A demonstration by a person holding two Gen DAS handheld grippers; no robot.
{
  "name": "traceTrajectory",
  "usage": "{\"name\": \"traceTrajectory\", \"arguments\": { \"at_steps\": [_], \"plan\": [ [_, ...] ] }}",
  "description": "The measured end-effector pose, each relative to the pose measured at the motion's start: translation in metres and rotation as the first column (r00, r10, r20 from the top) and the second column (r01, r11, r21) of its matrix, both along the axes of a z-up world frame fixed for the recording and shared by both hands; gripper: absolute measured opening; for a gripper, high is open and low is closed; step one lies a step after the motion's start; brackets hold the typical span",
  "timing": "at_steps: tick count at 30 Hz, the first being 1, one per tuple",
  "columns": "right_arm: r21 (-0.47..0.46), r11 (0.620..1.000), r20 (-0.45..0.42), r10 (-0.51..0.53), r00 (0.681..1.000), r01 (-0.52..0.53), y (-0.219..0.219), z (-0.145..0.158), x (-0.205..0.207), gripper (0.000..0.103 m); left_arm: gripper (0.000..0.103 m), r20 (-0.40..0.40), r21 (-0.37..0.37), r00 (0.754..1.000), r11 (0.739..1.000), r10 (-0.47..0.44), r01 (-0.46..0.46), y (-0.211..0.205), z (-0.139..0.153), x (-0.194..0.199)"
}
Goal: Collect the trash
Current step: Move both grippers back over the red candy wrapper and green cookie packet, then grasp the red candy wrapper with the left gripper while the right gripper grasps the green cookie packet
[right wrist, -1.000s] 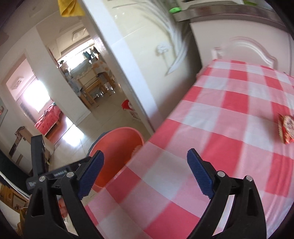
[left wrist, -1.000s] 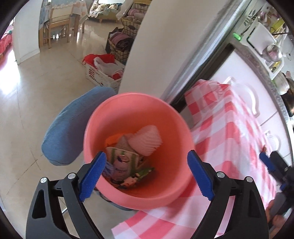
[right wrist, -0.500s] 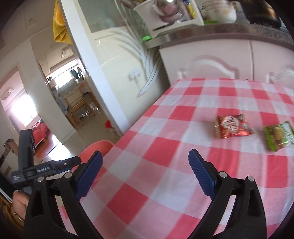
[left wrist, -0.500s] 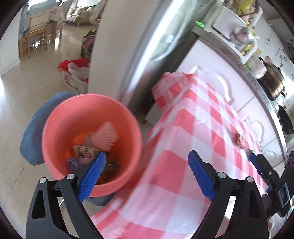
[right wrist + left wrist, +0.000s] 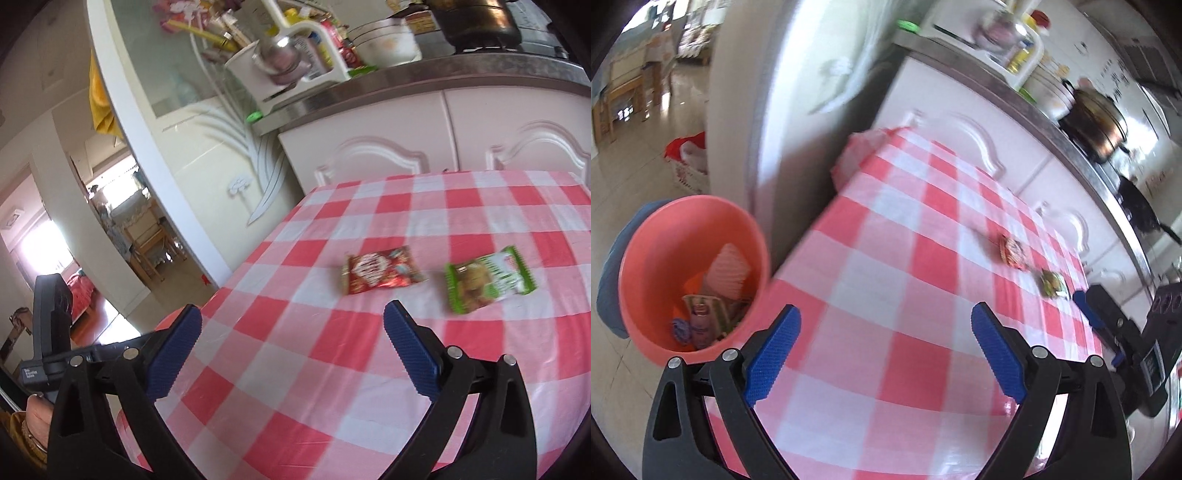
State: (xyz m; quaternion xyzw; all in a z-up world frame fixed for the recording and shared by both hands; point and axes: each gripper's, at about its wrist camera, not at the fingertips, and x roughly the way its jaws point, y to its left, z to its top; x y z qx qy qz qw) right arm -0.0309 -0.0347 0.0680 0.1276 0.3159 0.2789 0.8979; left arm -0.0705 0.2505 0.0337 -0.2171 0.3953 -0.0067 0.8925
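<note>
Right gripper spread wide, empty, jaws just been opening; red wrapper just above-right of fingertips, long axis crosswise; left gripper spread, farther off.

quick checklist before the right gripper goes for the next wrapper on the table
1. Right hand-held gripper open and empty: ok, its jaws have just been opening and nothing is between them.
2. Target in view: ok, red snack wrapper lies flat on the checked tablecloth, ahead of the pads.
3. Second piece located: ok, green snack wrapper lies to its right, apart from it.
4. Left hand-held gripper free: ok, open, nothing in it.
5. Pink bin ready: ok, beside the table edge, already holding trash.
6. Wrapper contents empty: cannot tell.
</note>
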Motion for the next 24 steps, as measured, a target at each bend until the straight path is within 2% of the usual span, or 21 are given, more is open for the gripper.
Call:
{"name": "traceTrajectory", "arguments": {
  "at_steps": [5, 10, 16, 20, 23, 24],
  "plan": [
    [0.033, 0.997, -0.002, -0.072, 0.997, 0.072, -0.041, 0.001, 0.009, 0.099, 0.093, 0.005, 0.036, 0.999, 0.998, -0.046, 0.046, -0.034, 0.007, 0.007],
    [0.07, 0.986, -0.053, -0.148, 0.988, 0.151, -0.09, -0.008, 0.022, 0.099, 0.093, 0.005, 0.057, 0.996, 0.994, -0.089, 0.089, -0.065, 0.011, 0.016],
    [0.069, 0.973, -0.113, -0.213, 0.971, 0.221, -0.128, -0.021, 0.038, 0.099, 0.093, -0.017, 0.081, 0.992, 0.988, -0.128, 0.129, -0.097, 0.011, 0.033],
    [0.04, 0.968, -0.196, -0.234, 0.952, 0.246, -0.14, -0.031, 0.054, 0.099, 0.093, -0.039, 0.103, 0.989, 0.984, -0.142, 0.146, -0.115, 0.008, 0.048],
    [0.025, 0.977, -0.239, -0.202, 0.95, 0.214, -0.138, -0.036, 0.067, 0.099, 0.093, -0.055, 0.11, 0.989, 0.983, -0.139, 0.144, -0.124, 0.005, 0.059],
    [-0.006, 0.98, -0.241, -0.193, 0.951, 0.197, -0.133, -0.036, 0.071, 0.099, 0.093, -0.059, 0.114, 0.989, 0.983, -0.135, 0.141, -0.126, 0.004, 0.063]
  ]
}}
